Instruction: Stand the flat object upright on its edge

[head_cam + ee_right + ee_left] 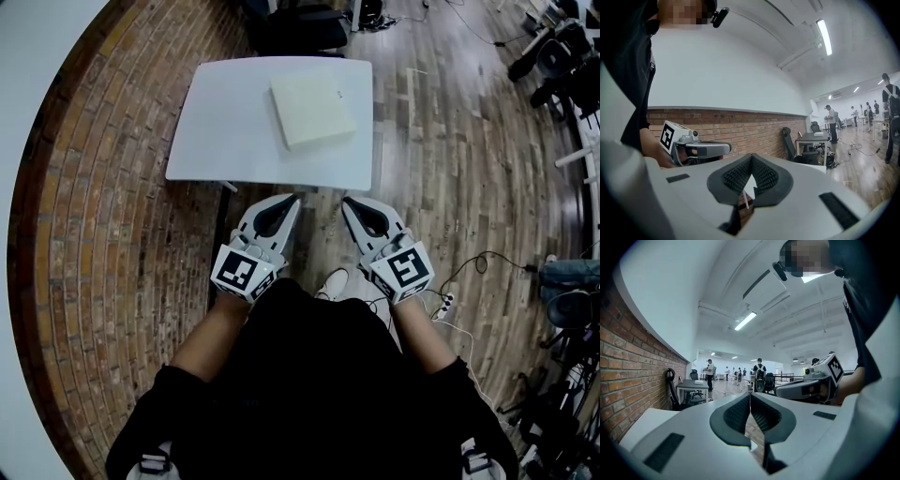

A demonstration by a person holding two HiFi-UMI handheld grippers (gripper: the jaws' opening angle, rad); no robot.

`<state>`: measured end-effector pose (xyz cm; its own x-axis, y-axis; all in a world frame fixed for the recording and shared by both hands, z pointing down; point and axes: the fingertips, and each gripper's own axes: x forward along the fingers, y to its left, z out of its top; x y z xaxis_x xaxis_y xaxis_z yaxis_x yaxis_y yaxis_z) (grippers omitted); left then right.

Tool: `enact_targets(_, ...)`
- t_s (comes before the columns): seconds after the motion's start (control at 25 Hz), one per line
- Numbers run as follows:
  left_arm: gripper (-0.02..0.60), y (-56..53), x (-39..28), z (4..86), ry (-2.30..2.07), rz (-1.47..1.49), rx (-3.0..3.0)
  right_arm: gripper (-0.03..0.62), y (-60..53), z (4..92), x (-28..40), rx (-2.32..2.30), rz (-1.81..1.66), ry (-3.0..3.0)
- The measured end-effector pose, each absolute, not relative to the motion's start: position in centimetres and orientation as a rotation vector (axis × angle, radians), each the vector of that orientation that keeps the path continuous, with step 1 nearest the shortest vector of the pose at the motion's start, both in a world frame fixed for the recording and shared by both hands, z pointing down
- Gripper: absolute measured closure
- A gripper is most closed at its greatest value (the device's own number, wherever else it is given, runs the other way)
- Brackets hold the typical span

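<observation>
A flat, pale cream square object [312,108] lies face down on the white table [225,131], towards its far right side. My left gripper [296,198] and right gripper [346,200] hang side by side just short of the table's near edge, both pointing at it. Both are shut with nothing between their jaws. In the left gripper view the jaws [750,394] meet in a closed line, and the right gripper [811,384] shows beside them. The right gripper view shows its own jaws [751,157] closed, with the left gripper [701,149] alongside. Neither gripper view shows the flat object.
Brick-patterned floor [103,234] lies to the left of the table and wooden planks [450,169] to its right. A dark office chair [300,28] stands beyond the table. Cables and a power strip [442,305] lie on the floor at right. Several people stand far off in the room.
</observation>
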<state>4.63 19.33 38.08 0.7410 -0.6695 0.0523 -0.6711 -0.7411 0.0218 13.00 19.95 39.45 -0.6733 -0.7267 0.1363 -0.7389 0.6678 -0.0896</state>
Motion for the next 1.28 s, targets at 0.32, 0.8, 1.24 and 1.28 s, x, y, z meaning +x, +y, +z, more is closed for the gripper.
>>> enact_targets(0.32,0.561,18.0,4.4,38.7,-1.154,0.067,2.865,0.586,18.7,39.8,12.7,1.180,0.201,-2.824)
enact_targets(0.8,0.561,11.5,1.6,39.9,-1.129,0.071,2.844,0.586,12.9,40.6,10.4,1.231,0.239,-2.760)
enact_targets(1.24,0.561,2.1,-2.1,40.6,-1.058,0.082,2.839,0.586,4.2,41.5,7.0,1.279,0.264,-2.707)
enact_targets(1.28,0.561,1.2,-2.4,40.6,-1.051,0.081,2.840,0.586,3.5,41.4,6.5,1.282,0.269,-2.701)
